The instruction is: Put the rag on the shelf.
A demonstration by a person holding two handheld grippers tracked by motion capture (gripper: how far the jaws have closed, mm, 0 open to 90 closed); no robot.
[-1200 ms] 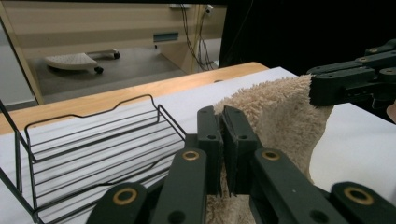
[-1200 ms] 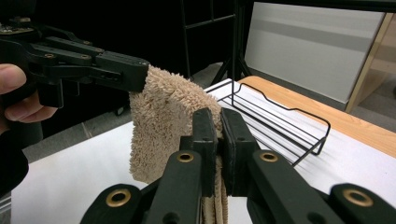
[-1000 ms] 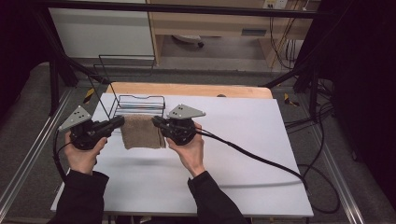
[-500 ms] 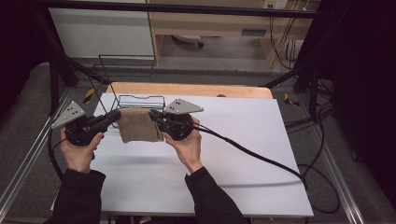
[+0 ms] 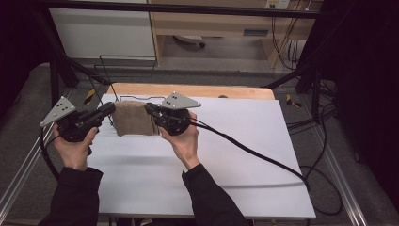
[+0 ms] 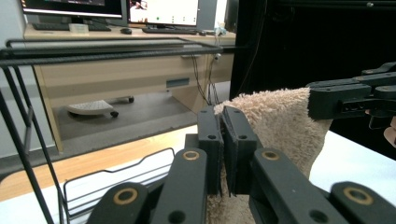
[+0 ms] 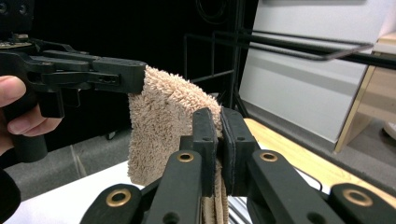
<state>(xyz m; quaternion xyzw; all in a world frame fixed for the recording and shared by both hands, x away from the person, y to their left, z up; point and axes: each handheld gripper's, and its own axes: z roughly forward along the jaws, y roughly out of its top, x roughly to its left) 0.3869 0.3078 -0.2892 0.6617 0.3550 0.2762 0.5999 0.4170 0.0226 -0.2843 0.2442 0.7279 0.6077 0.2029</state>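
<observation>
Am holding beige towel (image 5: 133, 118) stretched between both tongs: left gripper (image 6: 223, 140) clamped on one top corner, right gripper (image 7: 219, 140) clamped on other. Towel now lifted off white table (image 5: 235, 160) since a second ago, hanging below jaws. Wire rack (image 5: 124, 70) just behind grippers. Am judging: lift done, hanging over rack bar next.

Wooden desk (image 6: 116, 74) — grey floor (image 5: 226, 52)
</observation>
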